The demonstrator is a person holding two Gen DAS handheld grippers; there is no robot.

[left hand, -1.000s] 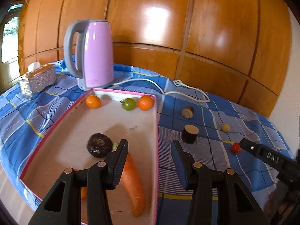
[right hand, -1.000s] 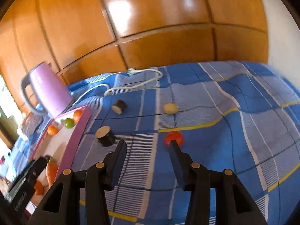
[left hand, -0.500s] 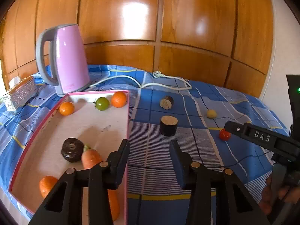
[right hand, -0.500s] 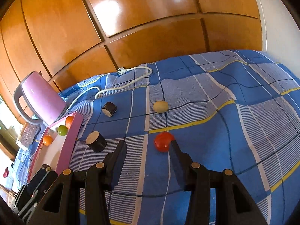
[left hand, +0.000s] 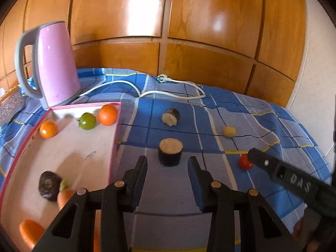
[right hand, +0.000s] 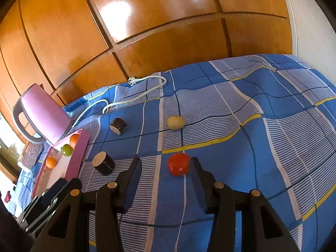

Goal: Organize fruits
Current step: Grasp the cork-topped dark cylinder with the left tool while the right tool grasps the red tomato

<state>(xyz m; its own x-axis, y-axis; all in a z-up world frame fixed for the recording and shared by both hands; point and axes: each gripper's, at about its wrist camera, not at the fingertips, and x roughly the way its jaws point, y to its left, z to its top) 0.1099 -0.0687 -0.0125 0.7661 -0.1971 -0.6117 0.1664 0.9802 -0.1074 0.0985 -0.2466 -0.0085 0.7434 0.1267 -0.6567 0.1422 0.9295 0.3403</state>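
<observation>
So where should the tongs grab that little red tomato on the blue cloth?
Probably across its round middle, one pad on each side, coming down from the near side. The red tomato sits squat and apart from everything, just ahead of the right tongs, which stand open and already aimed at it. Its smooth skin could slip, so squeeze gently.

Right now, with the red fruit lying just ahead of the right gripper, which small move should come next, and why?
Probably ease the right gripper forward and down around the red fruit. Its jaws stand open with nothing between them, and the fruit lies on the blue cloth near the right fingertip, outside the pink tray. Closing can wait until both fingers flank it.
</observation>
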